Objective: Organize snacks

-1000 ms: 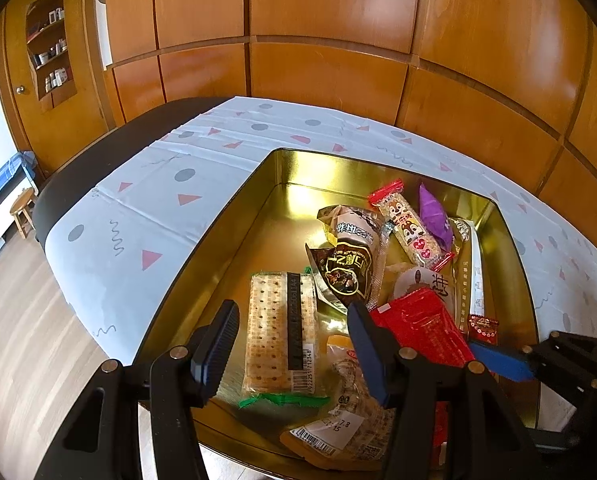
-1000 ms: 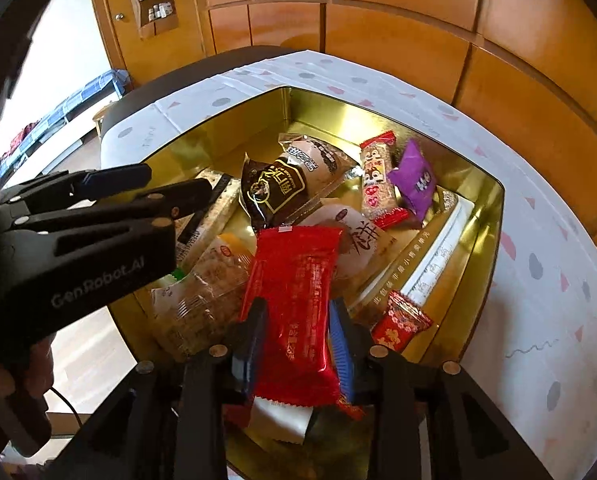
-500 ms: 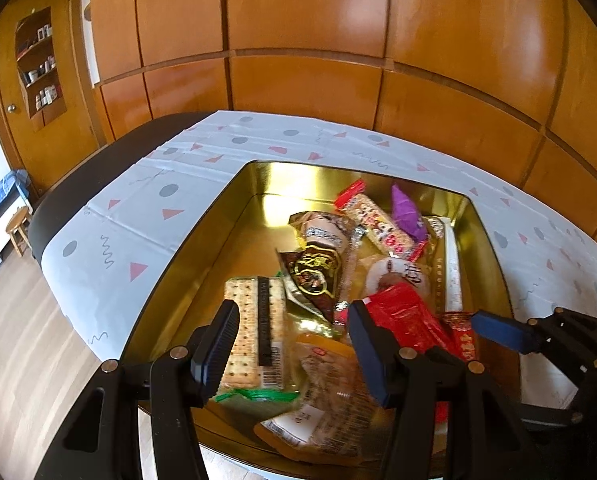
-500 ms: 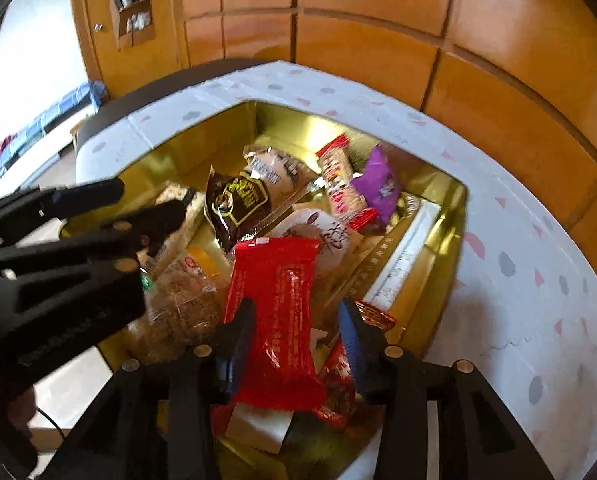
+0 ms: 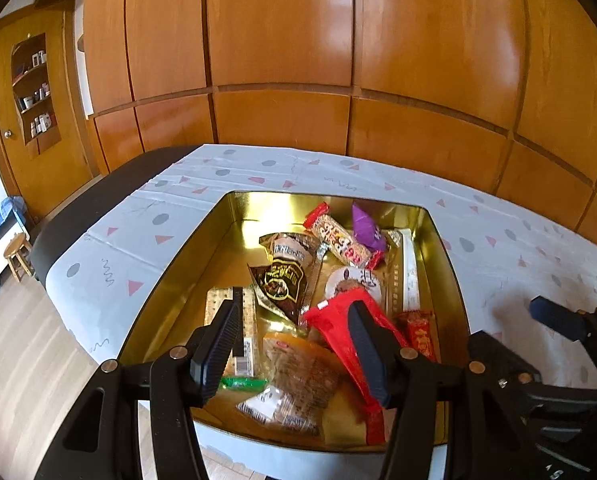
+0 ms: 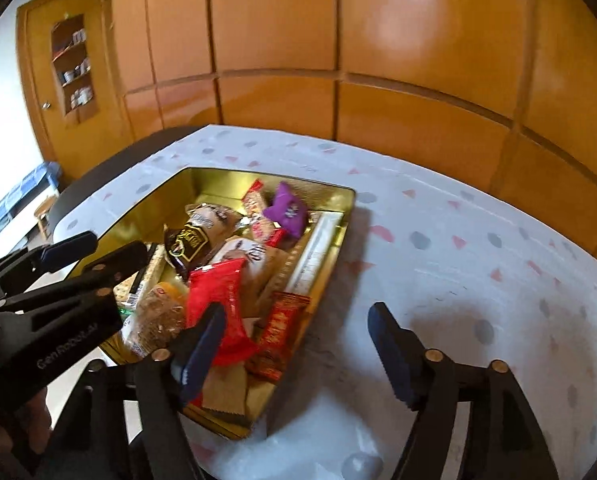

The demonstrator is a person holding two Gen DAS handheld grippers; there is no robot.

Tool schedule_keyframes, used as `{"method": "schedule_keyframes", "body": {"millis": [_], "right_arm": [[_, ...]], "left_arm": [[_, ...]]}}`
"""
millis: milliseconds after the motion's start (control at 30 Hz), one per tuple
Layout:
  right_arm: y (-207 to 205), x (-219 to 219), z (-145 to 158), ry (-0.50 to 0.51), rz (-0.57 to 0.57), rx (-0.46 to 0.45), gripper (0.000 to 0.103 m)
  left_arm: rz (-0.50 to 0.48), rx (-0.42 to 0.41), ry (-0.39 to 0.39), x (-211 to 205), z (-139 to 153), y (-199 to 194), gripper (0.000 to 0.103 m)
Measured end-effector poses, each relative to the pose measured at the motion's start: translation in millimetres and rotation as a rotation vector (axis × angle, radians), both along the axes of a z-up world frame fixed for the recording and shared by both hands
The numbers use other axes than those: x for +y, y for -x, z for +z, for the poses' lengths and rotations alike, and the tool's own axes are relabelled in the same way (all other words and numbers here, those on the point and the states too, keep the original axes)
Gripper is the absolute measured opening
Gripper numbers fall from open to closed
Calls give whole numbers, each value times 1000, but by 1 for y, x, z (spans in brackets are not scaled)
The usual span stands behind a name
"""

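A gold tin box (image 5: pixel 450 280) on the table holds several snack packets. Among them are a red packet (image 5: pixel 338 320), a dark brown packet (image 5: pixel 284 276), a purple packet (image 5: pixel 364 228), a cracker pack (image 5: pixel 222 308) and a brown biscuit bag (image 5: pixel 302 376). My left gripper (image 5: pixel 294 344) is open and empty above the tin's near edge. My right gripper (image 6: pixel 298 344) is open and empty, raised over the tin's right edge and the tablecloth. The red packet (image 6: pixel 218 300) lies free in the tin (image 6: pixel 330 268).
The table has a white cloth (image 5: pixel 110 248) with grey dots and pink triangles. A wooden panelled wall (image 5: pixel 338 60) stands behind it. A wooden door with a shelf niche (image 5: pixel 30 92) and a small stool (image 5: pixel 16 248) are at the left, over wood flooring.
My right gripper let go of the red packet, opened wide and moved back and to the right. Both grippers have pulled back and up from the tin.
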State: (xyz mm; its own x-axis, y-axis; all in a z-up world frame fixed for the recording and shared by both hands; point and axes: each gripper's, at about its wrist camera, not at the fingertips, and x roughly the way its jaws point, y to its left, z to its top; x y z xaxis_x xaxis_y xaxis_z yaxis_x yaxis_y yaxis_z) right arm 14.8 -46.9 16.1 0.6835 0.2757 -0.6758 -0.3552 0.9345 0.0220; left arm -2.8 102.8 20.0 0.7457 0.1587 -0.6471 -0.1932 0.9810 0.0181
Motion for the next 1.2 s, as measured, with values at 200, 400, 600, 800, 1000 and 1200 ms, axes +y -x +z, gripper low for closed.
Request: {"method": "schedule_keyframes", "body": {"millis": [200, 400, 600, 800, 1000, 1200], "right_arm": [[8, -10, -7, -2, -42, 3, 78], [11, -20, -15, 5, -92, 14, 78], [13, -22, -14, 6, -109, -4, 81], [15, -19, -16, 17, -97, -5, 81], [16, -17, -15, 20, -92, -13, 81], [16, -15, -15, 20, -90, -15, 81]], "left_arm": [[-7, -9, -35, -9, -5, 8, 68], [-22, -36, -22, -12, -5, 12, 69], [-24, -24, -16, -12, -8, 12, 69], [-22, -30, -14, -12, -6, 13, 69], [-24, -34, -12, -11, -5, 12, 69], [-24, -34, -11, -11, -5, 12, 69]]}}
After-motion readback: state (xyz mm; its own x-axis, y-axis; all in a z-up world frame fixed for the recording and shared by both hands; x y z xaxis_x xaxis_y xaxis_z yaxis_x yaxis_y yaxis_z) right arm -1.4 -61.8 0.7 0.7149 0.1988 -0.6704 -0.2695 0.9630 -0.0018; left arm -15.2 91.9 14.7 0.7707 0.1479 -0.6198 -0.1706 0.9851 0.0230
